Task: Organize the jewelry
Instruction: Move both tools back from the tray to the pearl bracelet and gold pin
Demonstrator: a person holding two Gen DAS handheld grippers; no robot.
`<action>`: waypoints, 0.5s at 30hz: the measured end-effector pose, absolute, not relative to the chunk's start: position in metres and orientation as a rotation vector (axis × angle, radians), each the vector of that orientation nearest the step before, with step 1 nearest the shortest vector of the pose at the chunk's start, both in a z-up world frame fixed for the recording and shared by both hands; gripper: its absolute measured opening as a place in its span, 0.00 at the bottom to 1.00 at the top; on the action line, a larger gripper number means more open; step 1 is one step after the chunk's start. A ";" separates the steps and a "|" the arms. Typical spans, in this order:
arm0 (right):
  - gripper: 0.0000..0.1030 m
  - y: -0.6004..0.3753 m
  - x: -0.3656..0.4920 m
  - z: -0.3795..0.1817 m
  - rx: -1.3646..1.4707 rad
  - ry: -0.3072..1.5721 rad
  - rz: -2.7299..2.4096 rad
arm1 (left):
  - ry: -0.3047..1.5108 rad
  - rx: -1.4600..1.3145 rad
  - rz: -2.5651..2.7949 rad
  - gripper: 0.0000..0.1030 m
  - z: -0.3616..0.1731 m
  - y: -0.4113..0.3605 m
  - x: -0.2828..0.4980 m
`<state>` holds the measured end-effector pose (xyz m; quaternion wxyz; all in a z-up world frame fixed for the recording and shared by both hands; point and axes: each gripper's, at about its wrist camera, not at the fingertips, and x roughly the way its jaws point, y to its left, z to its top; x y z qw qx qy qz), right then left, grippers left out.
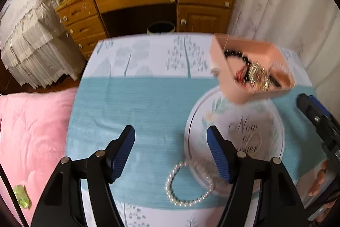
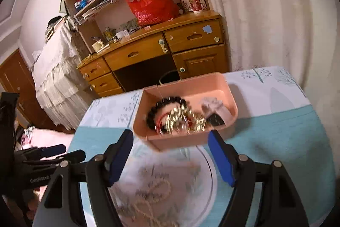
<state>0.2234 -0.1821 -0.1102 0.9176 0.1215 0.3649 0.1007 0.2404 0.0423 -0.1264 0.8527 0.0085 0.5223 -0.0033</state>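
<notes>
A pink box [image 1: 250, 69] [image 2: 187, 107] holds a black bead bracelet [image 2: 165, 107], gold and red jewelry [image 2: 182, 120] and a small grey pouch [image 2: 214, 107]. It sits at the far edge of a round white printed tray [image 1: 235, 131] [image 2: 170, 180]. A pearl bracelet [image 1: 187, 184] lies half on the tray's near-left rim, half on the cloth. A thin chain [image 2: 153, 195] lies blurred on the tray. My left gripper [image 1: 171, 150] is open and empty above the pearl bracelet. My right gripper [image 2: 170, 154] is open and empty over the tray, just short of the box.
The table [image 1: 138, 103] has a teal and white cloth. A pink quilt [image 1: 31, 131] lies to the left. A wooden desk [image 1: 148, 1] with a bin beneath stands behind, and a curtain hangs at the right. The right gripper's body [image 1: 318, 120] shows at the right edge.
</notes>
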 end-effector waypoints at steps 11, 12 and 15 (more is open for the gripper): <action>0.71 -0.162 0.126 -0.147 0.182 0.926 0.167 | 1.354 -0.079 -0.045 0.78 -0.184 0.069 0.204; 0.71 -0.159 0.120 -0.150 0.185 0.949 0.167 | 1.361 -0.054 -0.038 0.78 -0.187 0.070 0.199; 0.71 -0.141 0.096 -0.158 0.142 0.999 0.171 | 1.344 0.053 -0.049 0.78 -0.190 0.069 0.187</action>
